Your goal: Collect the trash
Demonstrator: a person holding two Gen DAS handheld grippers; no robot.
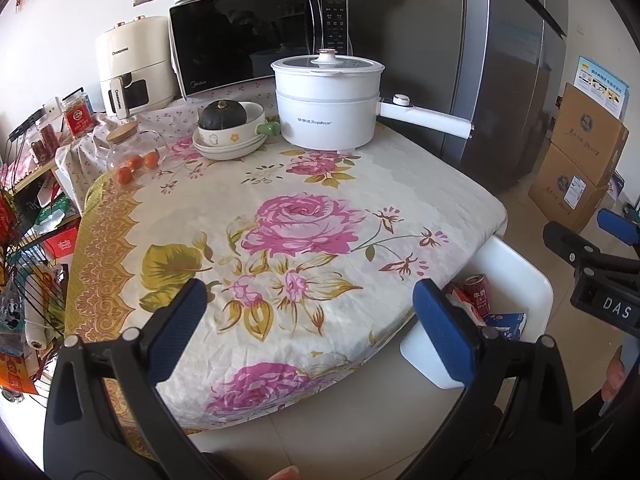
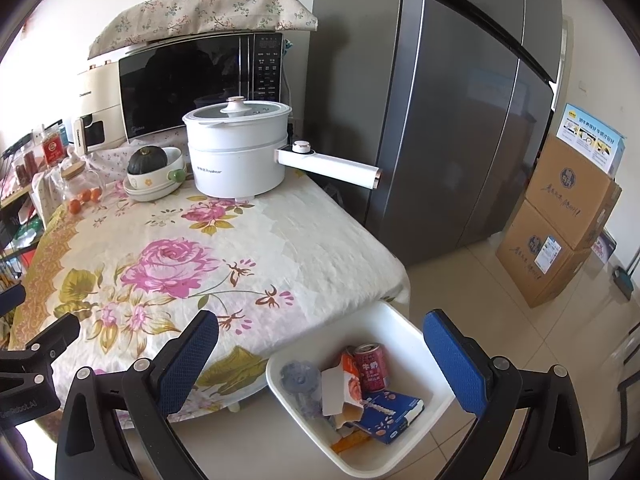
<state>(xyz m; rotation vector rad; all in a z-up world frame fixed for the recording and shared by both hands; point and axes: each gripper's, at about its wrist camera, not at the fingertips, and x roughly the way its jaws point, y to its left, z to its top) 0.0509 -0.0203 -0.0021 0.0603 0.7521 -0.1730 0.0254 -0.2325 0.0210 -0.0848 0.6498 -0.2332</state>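
Left claw point(image 1: 310, 304): fingers held wide apart, nothing gripped, poised over the front edge of the bench point(image 1: 440, 200), which is covered w/ a rose-print cloth. Right claw point(image 2: 320, 340): fingers likewise spread apart, nothing held, positioned above the gap between bench corner and white bin point(image 2: 400, 320).

The bin is set on the tiled floor, just beside the bench's front-right corner and partly tucked under the cloth edge. Trash is contained inside it: a red milk can point(image 2: 370, 366) stood upright at the rear, an orange-and-white carton point(image 2: 340, 390) crumpled against it, a blue box point(image 2: 390, 412) lying flat at the front, and a grey plastic item point(image 2: 298, 378) at the left wall. In the left wrist view only the can point(image 1: 477, 292) and a part of the blue box point(image 1: 505, 324) are seen behind the right-hand finger.

At the rear of the bench are located: white electric pot point(image 1: 328, 100) w/ lid on, stacked bowls point(image 1: 230, 140) carrying a dark squash point(image 1: 218, 116), and a glass jar point(image 1: 134, 148) w/ small orange fruit. A microwave point(image 1: 256, 40) is seen behind, a grey fridge point(image 2: 460, 100) to the right, and cardboard boxes point(image 2: 560, 220) stacked on the floor.
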